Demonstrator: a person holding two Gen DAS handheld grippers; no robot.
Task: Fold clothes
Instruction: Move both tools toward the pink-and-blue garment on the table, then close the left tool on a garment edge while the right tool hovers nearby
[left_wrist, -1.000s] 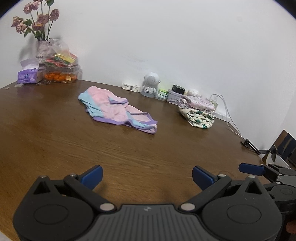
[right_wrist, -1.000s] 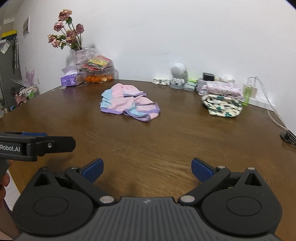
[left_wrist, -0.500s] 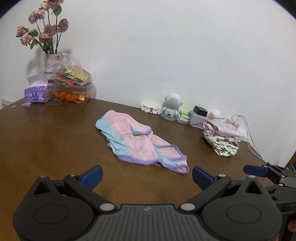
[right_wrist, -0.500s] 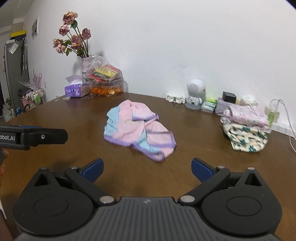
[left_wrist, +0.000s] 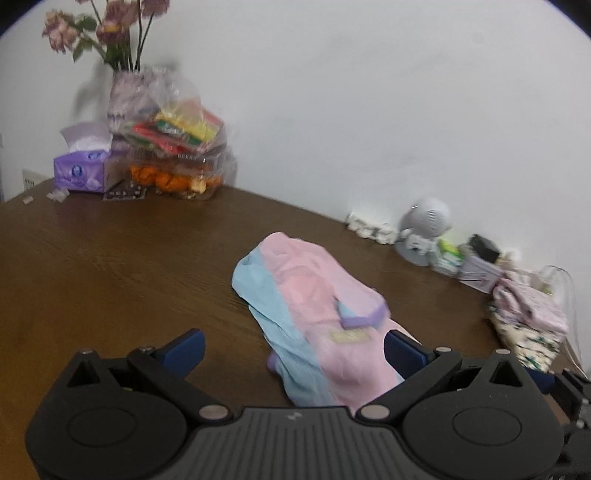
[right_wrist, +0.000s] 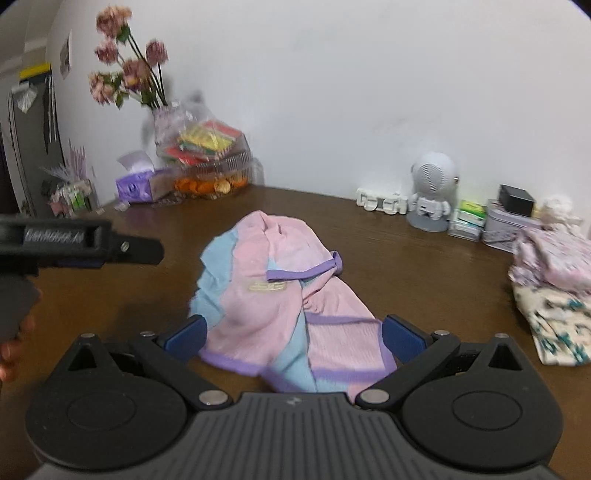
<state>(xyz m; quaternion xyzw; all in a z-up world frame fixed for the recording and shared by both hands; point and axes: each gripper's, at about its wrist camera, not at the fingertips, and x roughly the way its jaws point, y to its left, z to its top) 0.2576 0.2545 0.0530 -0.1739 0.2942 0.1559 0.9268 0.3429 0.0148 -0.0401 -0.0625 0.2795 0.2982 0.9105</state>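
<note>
A crumpled garment (left_wrist: 314, 314) (right_wrist: 273, 306) in pink and light blue with purple trim lies on the brown wooden table (left_wrist: 110, 277) (right_wrist: 424, 266). My left gripper (left_wrist: 293, 352) is open just above its near end, with the cloth showing between the blue fingertips. My right gripper (right_wrist: 293, 338) is open too and hovers over the garment's near hem. In the right wrist view the left gripper's black body (right_wrist: 74, 245) pokes in from the left, held by a hand (right_wrist: 14, 347). Neither gripper holds anything.
A stack of folded clothes (right_wrist: 554, 288) (left_wrist: 528, 325) lies at the right. Along the wall stand a small white robot figure (right_wrist: 432, 195), small boxes (right_wrist: 506, 218), a tissue box (left_wrist: 83, 168), a container of oranges with snack bags (left_wrist: 181, 162) and a flower vase (right_wrist: 162, 122).
Both grippers have moved forward toward the garment, which now fills the space between their fingertips. Both stay open. The garment itself has not moved.
</note>
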